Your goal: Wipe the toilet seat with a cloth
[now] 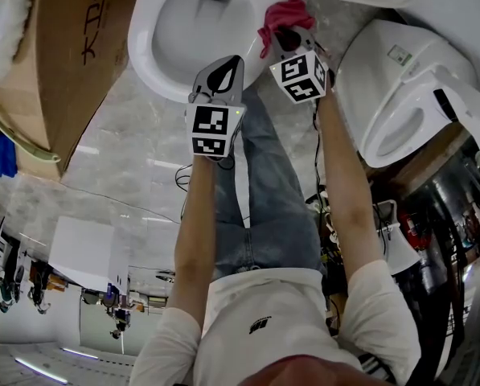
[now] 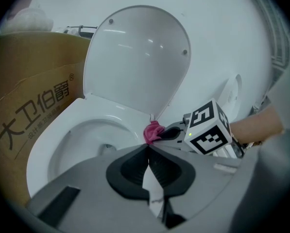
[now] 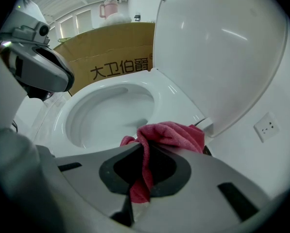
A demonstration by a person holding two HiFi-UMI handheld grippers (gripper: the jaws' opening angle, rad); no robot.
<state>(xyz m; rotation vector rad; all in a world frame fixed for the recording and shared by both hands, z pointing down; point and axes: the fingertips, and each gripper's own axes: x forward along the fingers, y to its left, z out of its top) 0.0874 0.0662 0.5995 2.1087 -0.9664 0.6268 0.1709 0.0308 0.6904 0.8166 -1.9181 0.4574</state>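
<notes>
A white toilet stands with its lid (image 2: 137, 62) raised and its seat rim (image 1: 155, 63) bare around the bowl. A pink cloth (image 1: 284, 13) lies bunched on the rim's back right part, near the hinge. My right gripper (image 1: 289, 35) is shut on the cloth (image 3: 170, 134), which hangs between its jaws (image 3: 145, 152). My left gripper (image 1: 223, 71) hovers over the near edge of the rim with its jaws shut and nothing in them (image 2: 148, 147). From the left gripper view the cloth (image 2: 153, 132) and the right gripper's marker cube (image 2: 210, 127) show just ahead.
A large cardboard box (image 1: 67, 47) with printed characters stands close on the toilet's left. A second white toilet (image 1: 400, 95) sits to the right. A white wall with a socket (image 3: 265, 127) is behind the lid. Cables lie on the marble floor (image 1: 135, 159).
</notes>
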